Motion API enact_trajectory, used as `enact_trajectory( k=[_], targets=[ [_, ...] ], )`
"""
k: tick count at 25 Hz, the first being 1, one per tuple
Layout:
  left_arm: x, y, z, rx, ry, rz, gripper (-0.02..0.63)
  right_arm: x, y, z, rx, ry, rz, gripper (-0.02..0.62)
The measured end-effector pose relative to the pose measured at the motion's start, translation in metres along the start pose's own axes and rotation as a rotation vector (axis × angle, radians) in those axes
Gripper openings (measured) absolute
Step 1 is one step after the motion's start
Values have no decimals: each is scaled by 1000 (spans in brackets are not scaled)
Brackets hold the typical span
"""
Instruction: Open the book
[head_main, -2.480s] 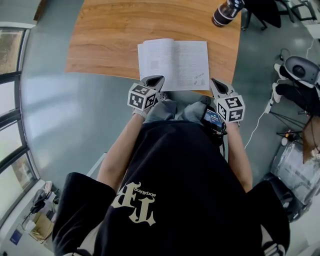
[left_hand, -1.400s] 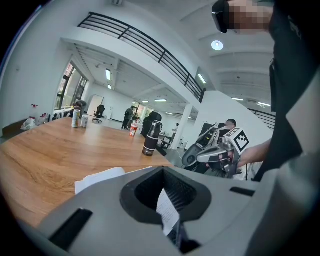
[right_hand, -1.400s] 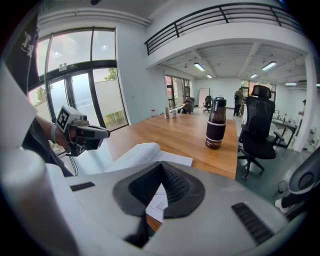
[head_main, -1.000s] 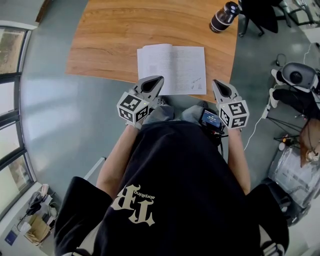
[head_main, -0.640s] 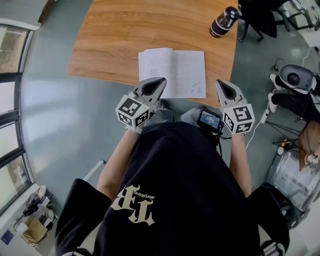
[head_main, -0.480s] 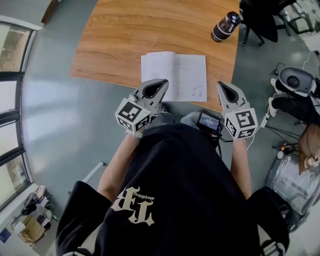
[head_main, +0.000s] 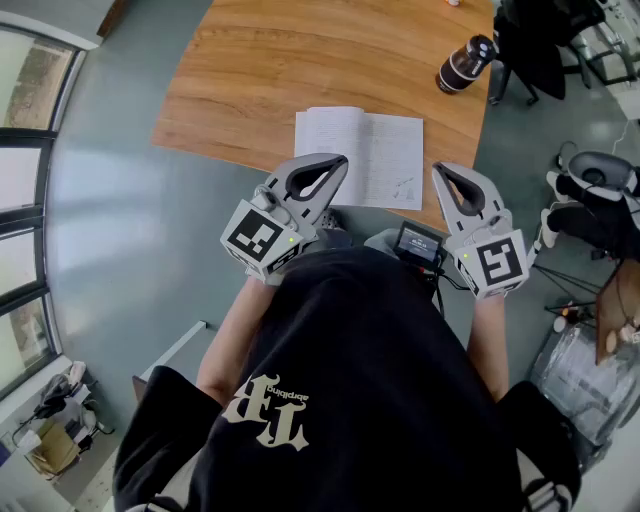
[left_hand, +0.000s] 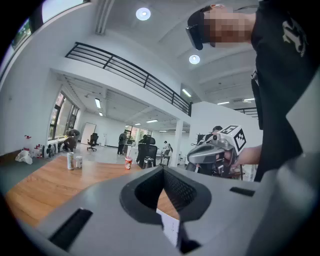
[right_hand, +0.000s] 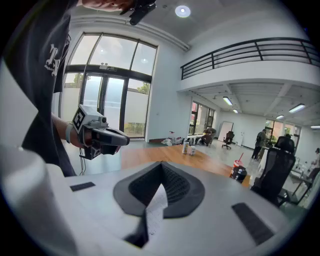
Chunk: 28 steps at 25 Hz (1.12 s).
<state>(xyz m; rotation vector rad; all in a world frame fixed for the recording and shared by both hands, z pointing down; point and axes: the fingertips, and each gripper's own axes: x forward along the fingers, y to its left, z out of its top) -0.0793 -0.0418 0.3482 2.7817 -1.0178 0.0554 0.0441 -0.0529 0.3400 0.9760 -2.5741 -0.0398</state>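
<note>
Wooden table (head_main: 250, 70) | book (head_main: 375, 150) lies open, print illegible | left claw (head_main: 338, 163), right claw (head_main: 440, 172) closed, empty

Table (head_main: 250, 70): wood with a warm grain, smooth, with a soft sheen from where I watch.
Book (head_main: 360, 150): white matt paper, fine print on the pages.
Left gripper (head_main: 338, 163), right gripper (head_main: 441, 172): grey matt plastic shells; I see dark ribbed pads inside the jaws.
Bottle (head_main: 465, 63): dark, glossy body.
Floor (head_main: 110, 230): grey, smooth, glossy, throwing back window light.
Shirt (head_main: 360, 400): black matt cloth, cream print.
</note>
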Motion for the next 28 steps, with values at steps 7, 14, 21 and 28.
enact_trajectory(
  k=[7, 14, 21, 28],
  targets=[
    [-6, 9, -7, -16, 13, 25, 6, 7, 2, -5, 3, 21, 16, -11],
    [-7, 13, -7, -24, 9, 33, 6, 12, 2, -8, 1, 37, 23, -11],
    [-5, 16, -6, -23, 12, 35, 6, 15, 1, -10, -2, 46, 26, -12],
    [-7, 17, -7, -26, 11, 41, 6, 15, 0, -12, -2, 64, 22, -11]
  ],
)
